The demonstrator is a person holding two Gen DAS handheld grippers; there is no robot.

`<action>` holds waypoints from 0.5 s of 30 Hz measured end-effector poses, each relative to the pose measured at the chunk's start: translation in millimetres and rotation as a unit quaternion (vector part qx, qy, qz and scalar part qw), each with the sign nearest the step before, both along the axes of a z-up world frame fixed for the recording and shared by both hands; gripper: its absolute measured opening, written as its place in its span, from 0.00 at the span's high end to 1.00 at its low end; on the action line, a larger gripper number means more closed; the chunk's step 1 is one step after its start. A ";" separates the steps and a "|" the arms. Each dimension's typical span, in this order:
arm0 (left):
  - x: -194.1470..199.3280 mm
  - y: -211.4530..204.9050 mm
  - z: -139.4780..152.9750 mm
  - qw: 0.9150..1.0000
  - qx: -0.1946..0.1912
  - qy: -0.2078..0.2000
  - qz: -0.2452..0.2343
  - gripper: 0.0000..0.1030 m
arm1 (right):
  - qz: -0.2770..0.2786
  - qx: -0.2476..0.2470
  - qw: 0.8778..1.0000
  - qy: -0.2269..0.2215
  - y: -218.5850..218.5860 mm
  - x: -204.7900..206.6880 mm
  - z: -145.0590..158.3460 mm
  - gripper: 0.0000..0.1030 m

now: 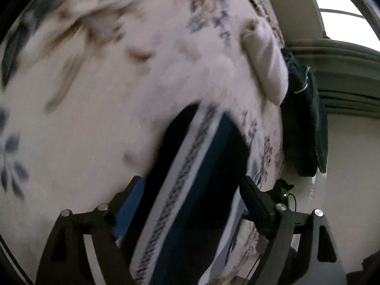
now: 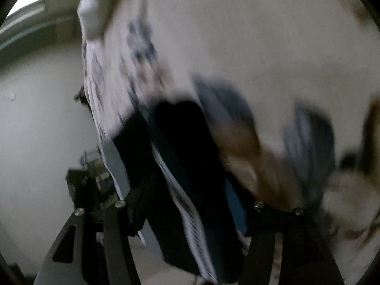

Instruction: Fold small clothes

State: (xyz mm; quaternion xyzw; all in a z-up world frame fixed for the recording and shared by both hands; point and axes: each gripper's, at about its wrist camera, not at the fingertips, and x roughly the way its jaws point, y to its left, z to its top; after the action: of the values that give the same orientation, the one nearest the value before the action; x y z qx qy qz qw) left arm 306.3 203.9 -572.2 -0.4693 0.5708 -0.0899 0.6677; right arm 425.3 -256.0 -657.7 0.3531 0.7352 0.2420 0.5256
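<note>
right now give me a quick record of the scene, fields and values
garment: dark blue garment with a white patterned band, between both grippers' fingers
left gripper: closed on the garment
right gripper: closed on the garment
surface: white floral sheet behind
other items: rolled white cloth on the sheet; dark clothing hanging by the wall
image quality: motion blur, details soft

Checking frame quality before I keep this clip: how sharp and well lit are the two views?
Left wrist: floral cloth smeared upper left, waistband sharper, window blown out. Right wrist: heavy motion blur throughout, garment nearly black between the gripper's fingers, dim overall.
</note>
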 end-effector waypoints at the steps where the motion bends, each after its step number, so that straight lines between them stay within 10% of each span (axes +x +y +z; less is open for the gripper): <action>1: -4.6 -2.0 -5.9 1.000 -0.006 0.007 -0.003 0.21 | 0.011 0.006 1.000 0.009 0.5 -9.8 -5.9 0.41; 15: 26.8 -52.2 -38.1 0.994 -0.053 0.008 -0.100 0.10 | 0.029 0.180 0.982 0.045 93.5 -34.0 -44.4 0.30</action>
State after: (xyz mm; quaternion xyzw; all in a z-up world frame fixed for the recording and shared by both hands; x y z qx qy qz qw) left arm 333.1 151.7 -610.3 -0.4454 0.6148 -0.1823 0.6248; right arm 391.3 -162.5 -702.1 0.4315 0.7123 0.3693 0.4123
